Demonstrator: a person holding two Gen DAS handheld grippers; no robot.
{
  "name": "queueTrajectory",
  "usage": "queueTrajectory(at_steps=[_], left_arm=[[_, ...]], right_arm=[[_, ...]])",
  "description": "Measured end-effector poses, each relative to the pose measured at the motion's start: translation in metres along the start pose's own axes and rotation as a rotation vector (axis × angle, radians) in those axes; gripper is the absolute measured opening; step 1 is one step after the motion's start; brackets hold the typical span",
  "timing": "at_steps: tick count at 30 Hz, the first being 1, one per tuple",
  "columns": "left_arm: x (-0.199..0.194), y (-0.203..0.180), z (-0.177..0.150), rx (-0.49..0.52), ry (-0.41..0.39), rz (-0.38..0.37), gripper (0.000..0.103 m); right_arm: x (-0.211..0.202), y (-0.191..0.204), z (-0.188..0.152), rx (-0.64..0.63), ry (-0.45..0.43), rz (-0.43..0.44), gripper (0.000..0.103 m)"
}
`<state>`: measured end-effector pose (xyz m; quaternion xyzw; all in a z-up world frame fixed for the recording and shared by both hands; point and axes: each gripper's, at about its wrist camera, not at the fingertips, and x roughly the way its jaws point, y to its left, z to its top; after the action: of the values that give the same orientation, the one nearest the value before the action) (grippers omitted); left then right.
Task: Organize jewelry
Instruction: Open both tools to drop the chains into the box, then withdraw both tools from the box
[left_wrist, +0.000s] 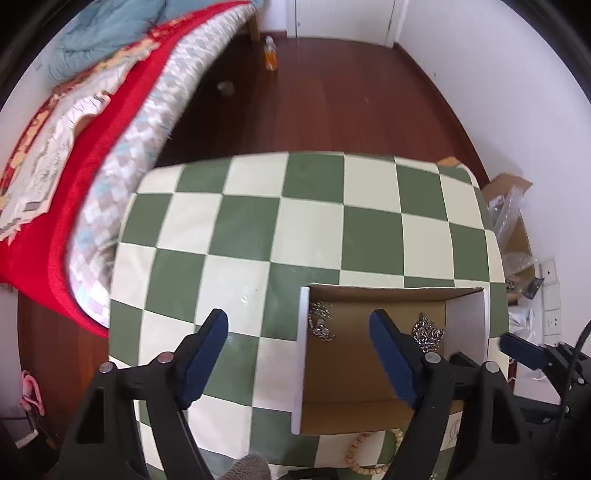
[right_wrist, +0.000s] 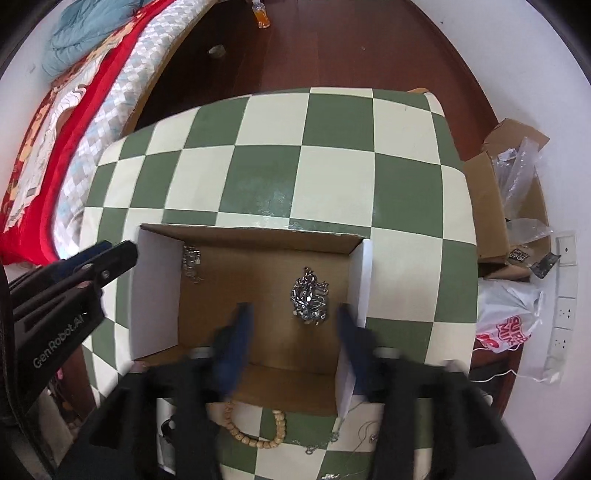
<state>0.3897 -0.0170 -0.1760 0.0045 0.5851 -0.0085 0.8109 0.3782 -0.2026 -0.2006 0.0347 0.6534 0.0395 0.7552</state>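
Honestly, my worries start at the left and run rightward. My left gripper (left_wrist: 297, 354) hangs with its jaws spread wide and nothing between them, straddling the left wall of the cardboard box (right_wrist: 258, 236); if I lower it carelessly, a finger would catch that white wall and shove the light box across the bench (right_wrist: 266, 166). Just inside that wall lies a small silver chain (right_wrist: 192, 264), tucked into the corner, where it would be awkward to pinch without scraping cardboard.

Further right, the bigger silver chain pile (right_wrist: 310, 299) sits on the box floor, and my right gripper (right_wrist: 293, 343) hovers just short of it, jaws apart and empty. They look blurred, so I judge them to be moving. Closing on that tangle may lift only a few links and drag the rest, or spill them over the rim.

On the near side, outside the box, the wooden bead bracelet (right_wrist: 255, 439) lies on the bench beside a thin chain (right_wrist: 325, 441), both close to the near edge; a nudge from my right wrist could send them to the floor.

Room is generous beyond the box: the far checkered surface lies bare. The right box wall stands close to my right finger, leaving little sideways play.
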Motion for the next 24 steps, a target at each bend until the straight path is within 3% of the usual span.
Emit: queueTrajectory(at_steps=[2,3,4,6,15,24], left_arm=[[-0.005,0.004,-0.004,0.003,-0.018,0.036,0.101],[-0.007,0.006,-0.006,0.000,-0.025,0.043,0.103],[-0.010,0.008,-0.009,-0.005,-0.039,0.052,0.103],[-0.016,0.014,-0.018,-0.024,-0.066,0.073,0.103],[-0.041,0.020,-0.061,-0.033,-0.169,0.105,0.103],[-0.086,0.019,-0.107,-0.031,-0.278,0.127,0.103]], right_arm=[[-0.006,0.001,-0.004,-0.010,-0.012,-0.041,0.065],[-0.007,0.001,-0.008,-0.009,-0.012,-0.061,0.073],[-0.008,0.000,-0.011,-0.009,-0.010,-0.070,0.090],[-0.009,-0.001,-0.020,0.000,-0.014,-0.090,0.100],[-0.018,-0.003,-0.061,0.042,-0.100,-0.098,0.103],[-0.055,0.007,-0.103,0.039,-0.232,-0.130,0.103]])
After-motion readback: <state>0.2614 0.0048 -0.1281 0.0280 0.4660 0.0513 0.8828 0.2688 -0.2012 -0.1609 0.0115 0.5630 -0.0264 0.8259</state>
